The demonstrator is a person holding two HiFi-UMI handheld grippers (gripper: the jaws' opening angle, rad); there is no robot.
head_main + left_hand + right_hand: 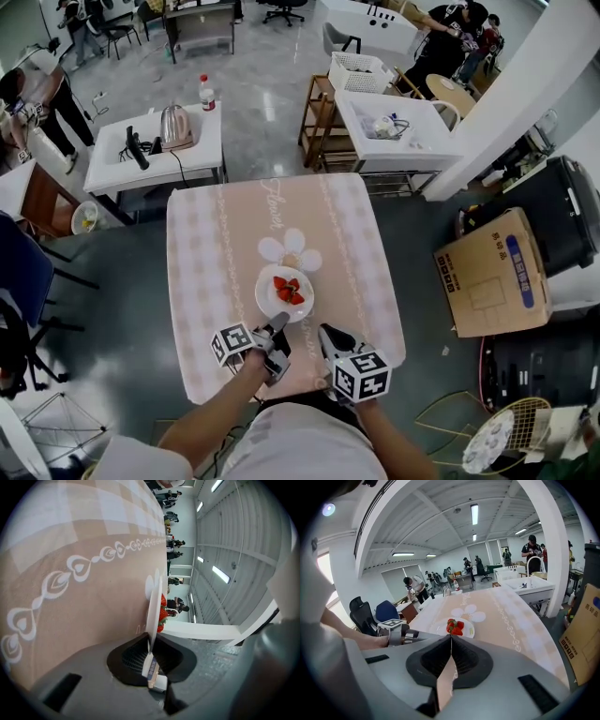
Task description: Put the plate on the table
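A white plate (270, 298) with red strawberries (289, 290) lies over the pink patterned tablecloth (206, 272), just in front of its white flower print. My left gripper (278, 323) is shut on the plate's near rim. In the left gripper view the plate (153, 606) shows edge-on, its rim pinched between the jaws of the left gripper (151, 646), close to the cloth (70, 541). My right gripper (325, 331) hovers beside it at the table's near edge, shut and holding nothing. From the right gripper (451, 639) the plate (468, 631) lies just ahead.
Behind the table stand a white table with a kettle (175, 126) and a bottle (206, 93), and another white table (394, 131) with a basket. A cardboard box (492, 272) sits on the floor at right. Chairs (19, 281) stand at left, and people move in the background.
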